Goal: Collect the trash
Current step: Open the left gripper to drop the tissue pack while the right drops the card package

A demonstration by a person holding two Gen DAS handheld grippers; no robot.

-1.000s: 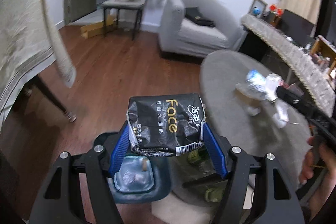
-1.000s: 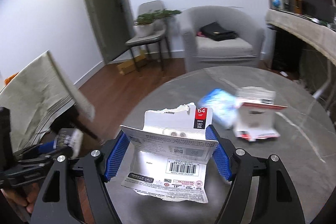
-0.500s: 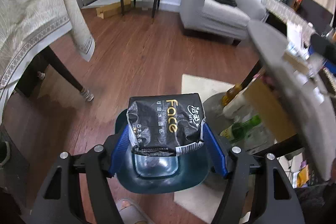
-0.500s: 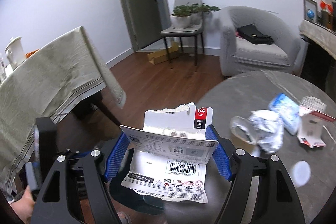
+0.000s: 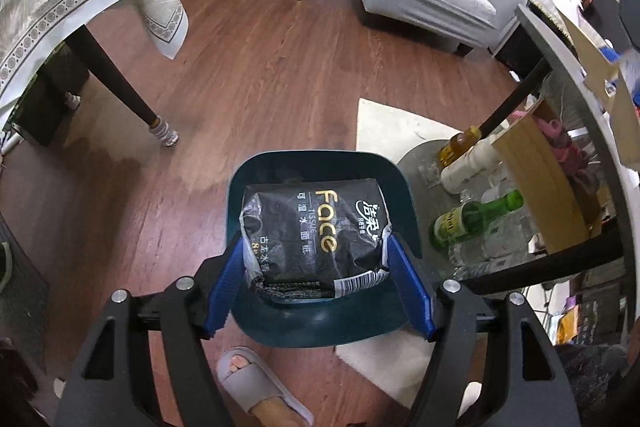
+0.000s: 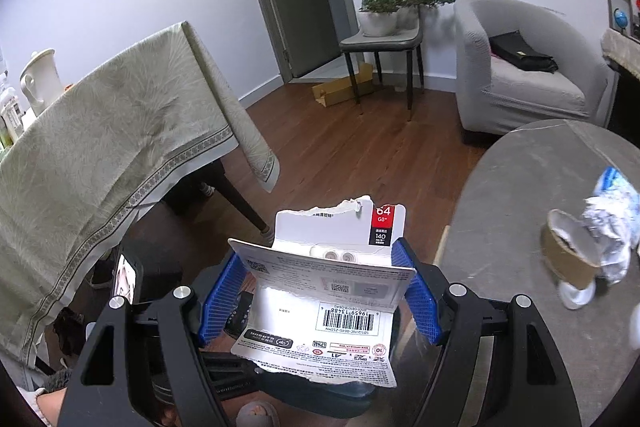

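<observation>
the round grey table (image 6: 520, 187) stands at the right of the right wrist view, and trash remains on it: a brown paper cup (image 6: 568, 259) lying on its side and crumpled wrappers (image 6: 612, 227) touching it. the dark teal bin (image 5: 320, 323) sits on the floor beside the table, directly under the left claw (image 5: 318, 267), with a person's slippered foot (image 5: 256, 383) just beside its near rim. bottles (image 5: 472, 219) crowd the floor under the table, close to the bin's right side

the left claw is pinching a black tissue pack (image 5: 316, 235) between its blue pads, holding it over the bin's mouth. the right claw (image 6: 320, 283) is pinching a torn white card package (image 6: 324, 291), with the bin's rim (image 6: 320, 399) only partly visible beneath it

judged step: dropping both pieces into the bin

risks noted:
- the black tissue pack is soft and nearly as wide as the bin's opening; let go off-centre, it may catch on the rim and slide to the floor
- the torn white card package is light and flat; released from height it could drift past the rim
- both claws converge on one opening, so they may knock together
- whether the bin has room left cannot be told, its inside being covered
</observation>
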